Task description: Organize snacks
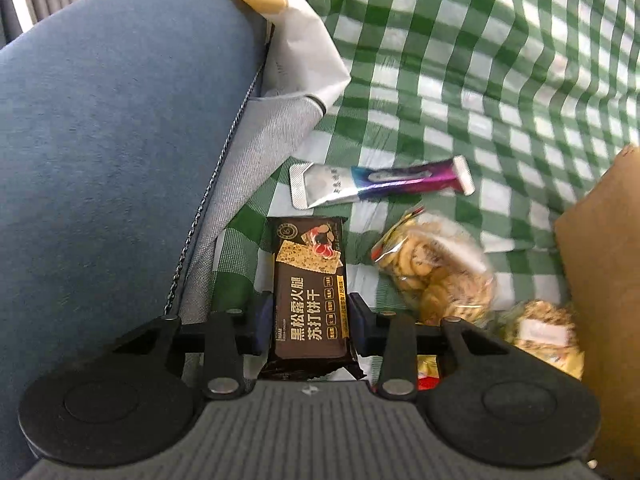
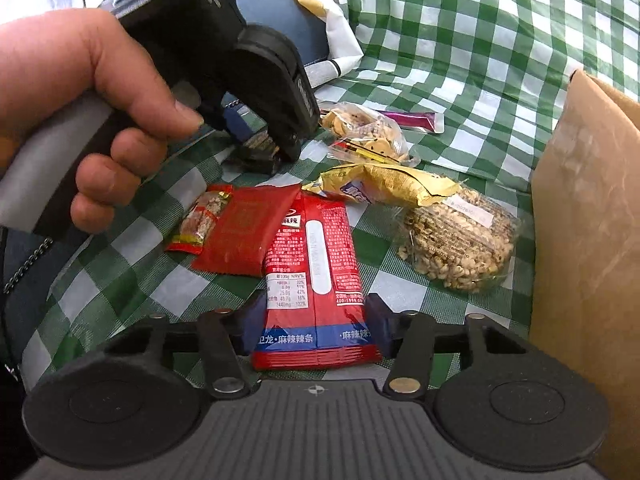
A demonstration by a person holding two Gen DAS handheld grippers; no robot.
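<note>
A dark cracker packet (image 1: 310,292) lies lengthwise between the blue pads of my left gripper (image 1: 310,320). Both pads sit against its long sides, so the gripper is shut on it. The right wrist view shows that left gripper (image 2: 264,148) in a hand (image 2: 80,112), tips down on the checked cloth (image 2: 460,40). My right gripper (image 2: 314,324) has a red spicy-strip packet (image 2: 316,264) between its pads, which press on its edges. Nearby lie a purple-silver stick (image 1: 380,184), a bag of cookies (image 1: 436,268), a gold wrapper (image 2: 384,186), a bag of puffed grain (image 2: 460,240) and two small red packets (image 2: 240,236).
A cardboard box wall (image 2: 592,220) stands at the right edge of the snacks. A blue cushion (image 1: 112,140) rises on the left, with a white paper bag (image 1: 304,48) behind it. The green-white cloth runs on, wrinkled, beyond the snacks.
</note>
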